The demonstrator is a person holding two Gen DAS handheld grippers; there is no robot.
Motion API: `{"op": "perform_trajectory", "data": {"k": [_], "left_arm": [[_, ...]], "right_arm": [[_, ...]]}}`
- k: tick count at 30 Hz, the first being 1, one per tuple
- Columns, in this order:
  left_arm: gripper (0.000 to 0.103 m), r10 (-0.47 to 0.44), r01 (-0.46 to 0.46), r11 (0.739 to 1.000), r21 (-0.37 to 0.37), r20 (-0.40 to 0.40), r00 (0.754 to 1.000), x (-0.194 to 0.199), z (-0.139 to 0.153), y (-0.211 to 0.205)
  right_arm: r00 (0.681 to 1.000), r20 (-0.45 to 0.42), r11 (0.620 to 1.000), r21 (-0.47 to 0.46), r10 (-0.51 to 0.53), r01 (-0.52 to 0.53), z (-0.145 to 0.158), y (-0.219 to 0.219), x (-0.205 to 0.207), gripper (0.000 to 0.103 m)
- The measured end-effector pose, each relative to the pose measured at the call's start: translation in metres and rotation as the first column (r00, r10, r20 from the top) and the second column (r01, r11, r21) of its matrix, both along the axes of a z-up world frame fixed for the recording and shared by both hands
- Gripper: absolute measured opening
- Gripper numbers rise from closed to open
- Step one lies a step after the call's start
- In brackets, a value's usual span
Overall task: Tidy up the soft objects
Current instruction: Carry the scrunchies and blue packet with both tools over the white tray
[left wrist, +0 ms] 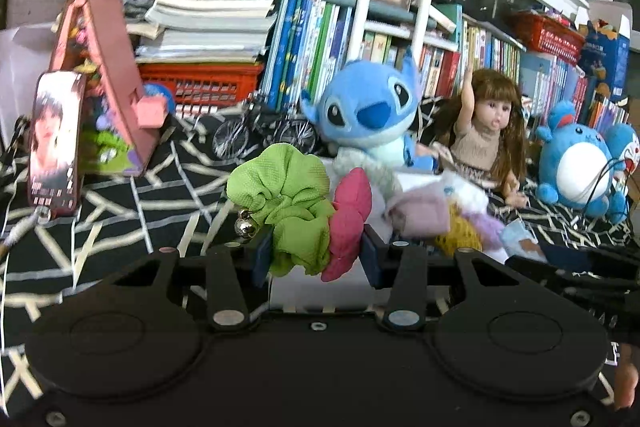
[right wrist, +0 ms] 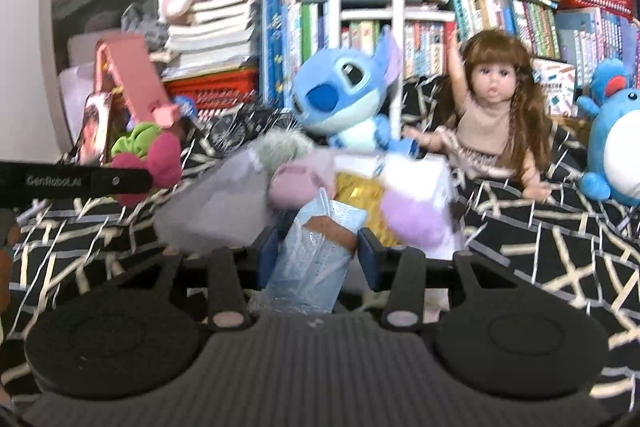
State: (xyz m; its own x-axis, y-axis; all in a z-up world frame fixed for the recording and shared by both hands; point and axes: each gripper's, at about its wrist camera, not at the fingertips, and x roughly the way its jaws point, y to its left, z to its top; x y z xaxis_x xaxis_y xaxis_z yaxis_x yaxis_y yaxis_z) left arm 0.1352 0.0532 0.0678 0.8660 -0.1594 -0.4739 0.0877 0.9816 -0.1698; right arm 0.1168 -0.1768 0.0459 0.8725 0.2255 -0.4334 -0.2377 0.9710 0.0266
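Pinching scrunchies (left wrist: 304, 215) between left fingers (left wrist: 262, 255); right fingers (right wrist: 370, 257) clamp packet (right wrist: 316, 251).

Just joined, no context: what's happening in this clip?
A person is sorting soft items with two handheld grippers. The left gripper is clamped on a green scrunchie and a pink scrunchie. The right gripper holds a light blue packet, above a pile of soft items on the patterned black cloth.

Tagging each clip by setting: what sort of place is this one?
Probably a child's room or home play corner: packed bookshelves behind, a blue Stitch plush and a long-haired doll sitting on a black patterned cloth.
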Motion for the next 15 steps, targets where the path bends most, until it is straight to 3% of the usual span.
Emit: {"op": "perform_trajectory", "data": {"k": [8, 15], "left_arm": [[0.043, -0.034, 0.034, 0.999, -0.009, 0.016, 0.999, 0.046, 0.015, -0.011], [0.043, -0.059, 0.059, 0.998, -0.004, -0.026, 0.998, 0.083, 0.003, -0.025]], "right_arm": [[0.999, 0.001, 0.999, 0.038, -0.035, 0.035, 0.023, -0.015, 0.045, 0.048], [0.996, -0.075, 0.991, 0.117, -0.056, 0.064, 0.017, -0.025, 0.091, 0.048]]}}
